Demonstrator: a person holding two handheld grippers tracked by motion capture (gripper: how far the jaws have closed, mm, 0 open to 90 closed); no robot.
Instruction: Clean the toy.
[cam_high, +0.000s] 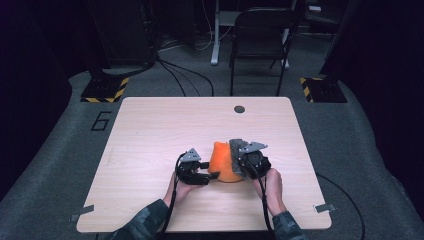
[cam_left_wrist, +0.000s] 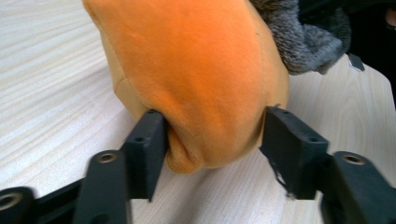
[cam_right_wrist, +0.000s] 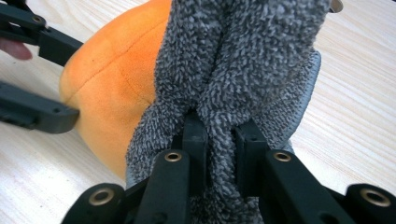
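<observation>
- High view: I am working near the front middle of the wooden table (cam_high: 150, 130), with the orange plush toy (cam_high: 220, 162) sitting between my two hands. My left gripper (cam_high: 209, 175) is meeting the toy's lower left side, while my right gripper (cam_high: 242, 159) is pressing against its right side, where the grey fleece cloth (cam_high: 235, 150) is standing up along the toy. Both hands are touching the bundle; the cloth is lying on my right hand's side.
- Left gripper view: my jaws are standing partly apart with the rounded orange end of the plush toy (cam_left_wrist: 196, 79) bulging between them. The left pad is touching the fabric and the right pad is sitting at its edge, but I am not squeezing it; I read the hold as loosened. The grey cloth (cam_left_wrist: 303, 42) is lying beyond the toy, up and to the right.
- Right gripper view: my jaws are pinched tight on a fold of the grey fleece cloth (cam_right_wrist: 243, 70), which is running straight up from my fingertips (cam_right_wrist: 196, 135). The orange toy (cam_right_wrist: 112, 93) is lying to the left of the cloth, touching it, with my other gripper (cam_right_wrist: 65, 79) at its far-left side. Any pull, I judge, is going to run along that upright fold, away from the toy.
</observation>
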